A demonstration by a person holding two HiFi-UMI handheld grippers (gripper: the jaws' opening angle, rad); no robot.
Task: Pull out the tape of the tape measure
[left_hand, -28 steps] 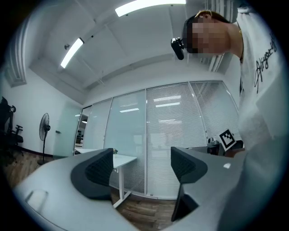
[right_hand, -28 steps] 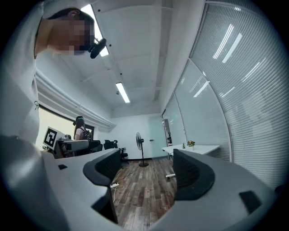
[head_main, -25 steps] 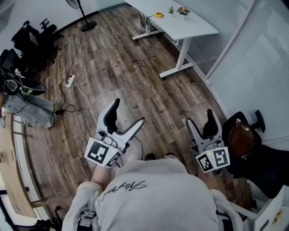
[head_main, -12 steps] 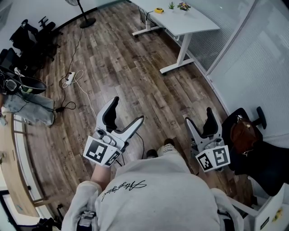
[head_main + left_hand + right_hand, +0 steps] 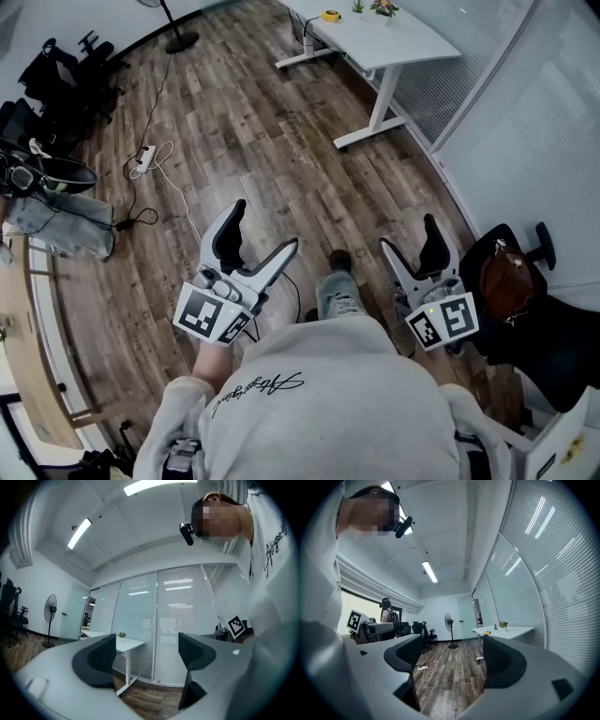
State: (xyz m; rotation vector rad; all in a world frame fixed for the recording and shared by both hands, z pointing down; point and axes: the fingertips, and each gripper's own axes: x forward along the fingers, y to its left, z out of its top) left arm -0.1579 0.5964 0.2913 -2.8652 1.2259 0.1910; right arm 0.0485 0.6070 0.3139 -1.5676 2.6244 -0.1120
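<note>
Foot point(image 5: 339, 261) advanced; tape measure point(image 5: 330, 15) far beyond left claw point(image 5: 263, 227), right claw point(image 5: 409, 234).

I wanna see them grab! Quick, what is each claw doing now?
Left claw: open, holding nothing.
Right claw: open, holding nothing.

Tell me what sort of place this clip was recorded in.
Most likely an office. A white desk stands by glass walls fitted with blinds, and black office chairs are gathered at the far side of the wood floor.
</note>
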